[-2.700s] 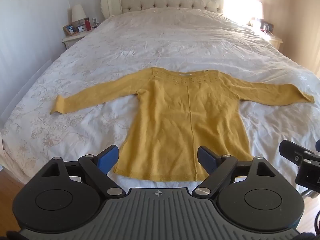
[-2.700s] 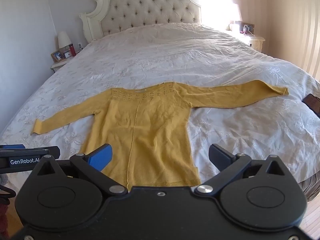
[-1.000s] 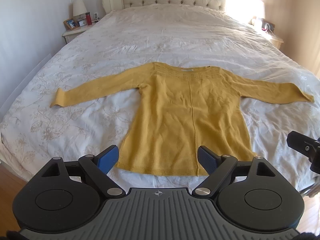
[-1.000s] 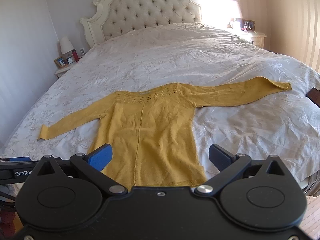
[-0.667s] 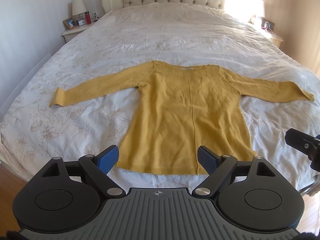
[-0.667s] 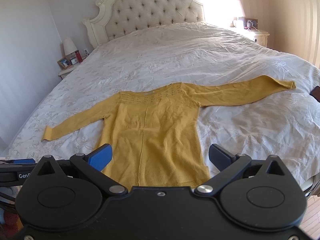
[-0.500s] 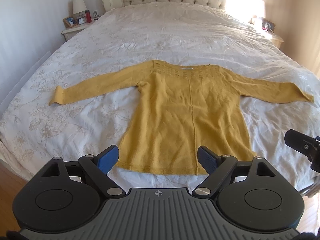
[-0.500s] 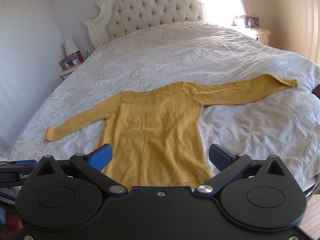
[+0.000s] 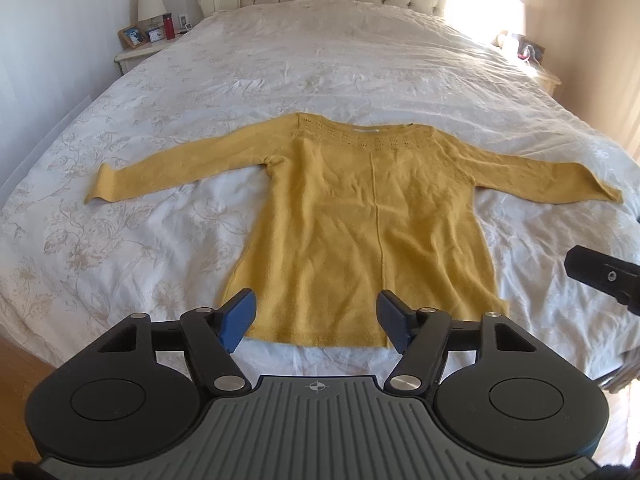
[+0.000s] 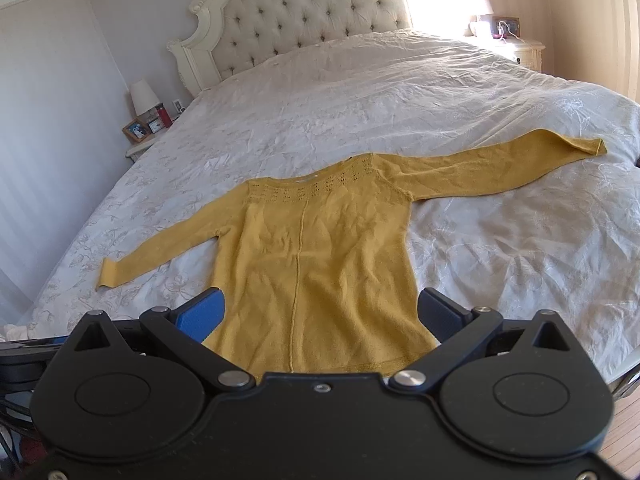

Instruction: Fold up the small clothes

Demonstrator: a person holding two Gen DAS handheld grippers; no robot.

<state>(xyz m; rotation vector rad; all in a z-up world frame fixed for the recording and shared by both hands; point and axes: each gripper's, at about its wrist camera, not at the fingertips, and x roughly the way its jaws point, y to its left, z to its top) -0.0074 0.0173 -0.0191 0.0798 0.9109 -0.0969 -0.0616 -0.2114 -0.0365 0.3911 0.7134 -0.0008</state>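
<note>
Presently: yellow sweater (image 9: 372, 236) lay flat, sleeves spread, near the bed's (image 9: 320, 80) foot edge; left gripper (image 9: 316, 316) and right gripper (image 10: 320, 316) gaped, empty, above the hem; best to pinch a cuff thinly, sparing the cover

The white floral bedspread (image 9: 168, 216) lies bare on every side of the flat mustard-yellow knitted sweater (image 9: 360, 216), giving open passage around both sleeves and beyond its neckline. Only the cream tufted headboard (image 10: 312, 20), far beyond the sweater's neckline, stands upright.
</note>
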